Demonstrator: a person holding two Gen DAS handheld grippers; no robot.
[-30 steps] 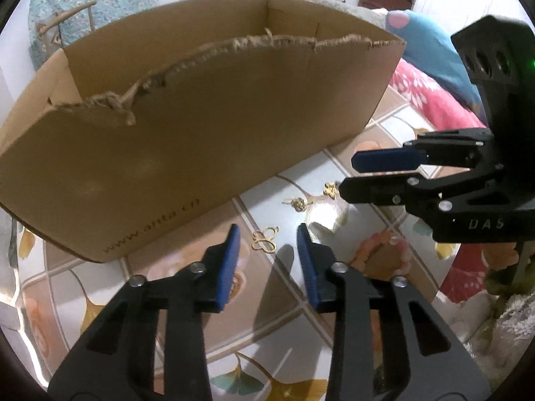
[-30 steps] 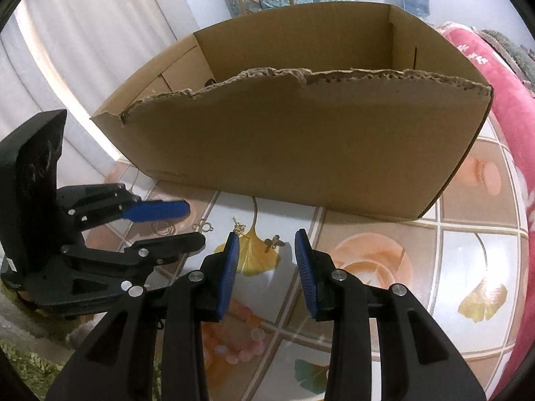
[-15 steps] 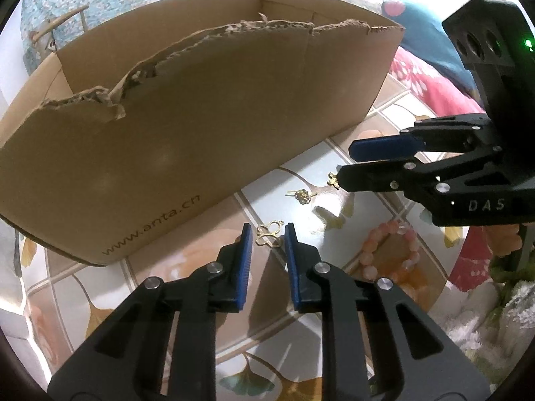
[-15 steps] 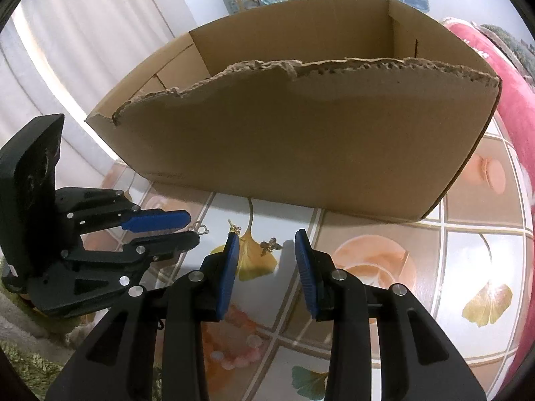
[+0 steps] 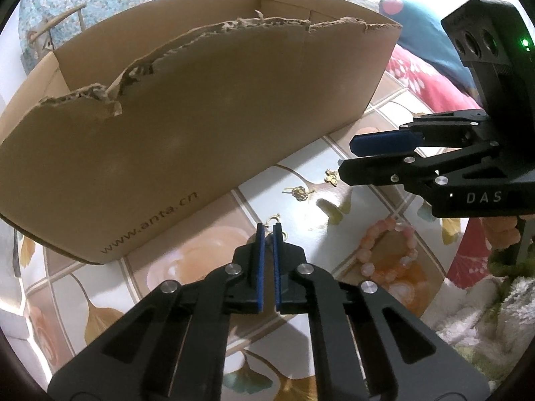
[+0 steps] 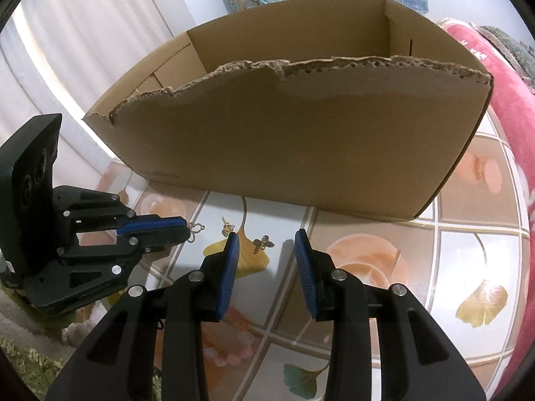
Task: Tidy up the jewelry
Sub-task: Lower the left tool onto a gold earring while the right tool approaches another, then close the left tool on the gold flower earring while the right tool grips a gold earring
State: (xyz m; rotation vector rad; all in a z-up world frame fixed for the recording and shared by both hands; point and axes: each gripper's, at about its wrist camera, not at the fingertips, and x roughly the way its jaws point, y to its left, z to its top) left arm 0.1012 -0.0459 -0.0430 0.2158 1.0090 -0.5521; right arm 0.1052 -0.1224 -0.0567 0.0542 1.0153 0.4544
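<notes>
Pinching gold earring [image 5: 276, 225], left gripper [image 5: 268, 230] tips

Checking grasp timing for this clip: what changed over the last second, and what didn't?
The left gripper has just closed its jaws onto the gold clover earring lying on the table. The right gripper stayed open, with the small earring between its fingers untouched. Cardboard box and pink bead bracelet unmoved.

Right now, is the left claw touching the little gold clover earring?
Touching. In the left wrist view the left claw has just been closing, and the gold earring sits pinched at its tips; the right wrist view agrees.
</notes>
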